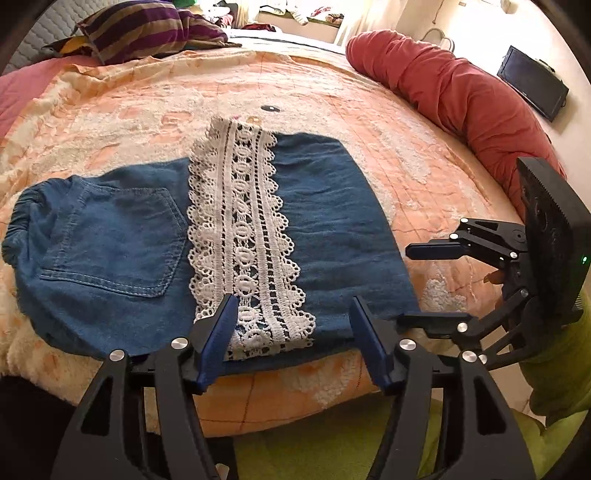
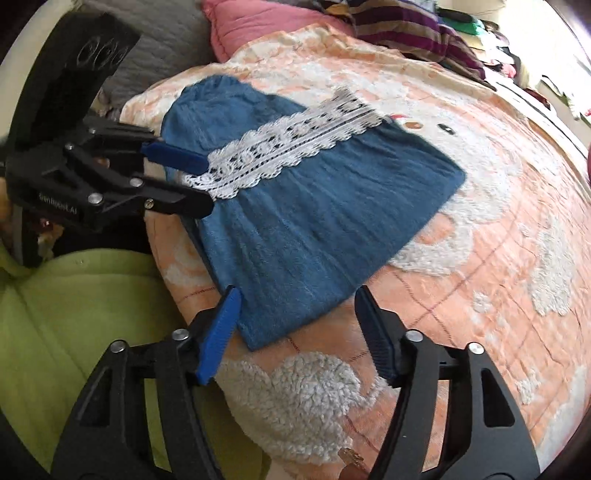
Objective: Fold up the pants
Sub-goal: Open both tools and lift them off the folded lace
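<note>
Blue denim pants point(image 1: 110, 229) lie folded flat on the bed, the back pocket at the left. A white lace hem point(image 1: 243, 229) runs across them from the near edge to the far one. My left gripper point(image 1: 291, 302) stands open over the near end of the lace, and its pads do not press on it. In the right wrist view the pants point(image 2: 314, 221) and the lace point(image 2: 288, 147) show again, with the left gripper point(image 2: 207, 184) at their left edge. My right gripper point(image 2: 299, 293) is open astride the near right corner of the pants. The right gripper point(image 1: 406, 287) holds nothing.
A peach bedspread point(image 1: 369, 122) with white fleecy patches covers the bed. A red bolster point(image 1: 443, 85) lies along the far right, a striped pillow point(image 1: 147, 29) at the back left, a pink pillow point(image 2: 258, 26) beyond the pants. A person's green garment point(image 2: 74, 295) is at the bed's near edge.
</note>
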Available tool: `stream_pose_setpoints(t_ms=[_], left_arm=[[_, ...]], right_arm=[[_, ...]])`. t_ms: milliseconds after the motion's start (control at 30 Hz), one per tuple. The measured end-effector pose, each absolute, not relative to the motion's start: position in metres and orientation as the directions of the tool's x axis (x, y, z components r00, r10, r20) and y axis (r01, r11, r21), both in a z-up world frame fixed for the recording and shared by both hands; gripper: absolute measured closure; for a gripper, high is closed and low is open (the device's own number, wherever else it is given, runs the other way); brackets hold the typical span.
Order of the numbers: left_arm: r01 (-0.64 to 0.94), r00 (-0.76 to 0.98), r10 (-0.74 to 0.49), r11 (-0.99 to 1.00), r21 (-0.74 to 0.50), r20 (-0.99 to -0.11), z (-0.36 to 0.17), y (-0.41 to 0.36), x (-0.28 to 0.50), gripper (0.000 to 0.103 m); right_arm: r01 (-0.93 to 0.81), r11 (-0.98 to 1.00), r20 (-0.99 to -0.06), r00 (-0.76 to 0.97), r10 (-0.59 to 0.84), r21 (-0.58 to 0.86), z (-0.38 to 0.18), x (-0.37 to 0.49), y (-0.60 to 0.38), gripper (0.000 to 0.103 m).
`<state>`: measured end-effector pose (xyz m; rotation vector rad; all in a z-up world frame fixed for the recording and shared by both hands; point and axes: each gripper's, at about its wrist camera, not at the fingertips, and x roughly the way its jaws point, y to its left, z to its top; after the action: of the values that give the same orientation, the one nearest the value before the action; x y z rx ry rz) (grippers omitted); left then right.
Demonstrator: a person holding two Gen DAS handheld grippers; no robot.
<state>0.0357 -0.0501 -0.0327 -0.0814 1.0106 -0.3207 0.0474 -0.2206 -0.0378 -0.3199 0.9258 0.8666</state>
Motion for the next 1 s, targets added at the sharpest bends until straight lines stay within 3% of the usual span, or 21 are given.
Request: stream_pose_setpoints(t_ms=[100, 267, 333, 367, 700, 1000], left_arm=[[0.211, 0.512, -0.275, 0.958, -0.192, -0.813, -0.027, -0.047, 0.034, 0.030], [0.183, 0.550, -0.249, 0.967, -0.175, -0.797, -0.014, -0.036, 0.030, 0.029], [0.167, 0.571, -0.231, 0.972, -0.164, -0.788, -0.009, -0.030, 0.028, 0.016], [0.161, 0.579, -0.224, 0.974, -0.159, -0.784, -0.007, -0.028, 0.028, 0.015], [0.107, 0.648, -0.146, 0.989, -0.101, -0.747, 0.013, -0.008, 0.017, 0.009], [0.056, 0.664, -0.132, 0.990, -0.128, -0.736, 0.015, 0.016, 0.013, 0.008]], right_arm=[[-0.755, 0.646, -0.786, 0.331, 0.522, 0.111, -0.031, 0.044, -0.228, 0.034], [-0.737, 0.666, -0.754, 0.372, 0.541, 0.115, -0.014, 0.046, -0.229, 0.025], [-0.737, 0.667, -0.743, 0.387, 0.546, 0.107, -0.007, 0.047, -0.226, 0.020], [-0.738, 0.667, -0.737, 0.395, 0.549, 0.102, -0.004, 0.048, -0.225, 0.019], [-0.737, 0.666, -0.696, 0.418, 0.584, 0.117, 0.020, 0.060, -0.206, 0.015], [-0.718, 0.688, -0.666, 0.462, 0.586, 0.107, 0.045, 0.076, -0.190, 0.010]])
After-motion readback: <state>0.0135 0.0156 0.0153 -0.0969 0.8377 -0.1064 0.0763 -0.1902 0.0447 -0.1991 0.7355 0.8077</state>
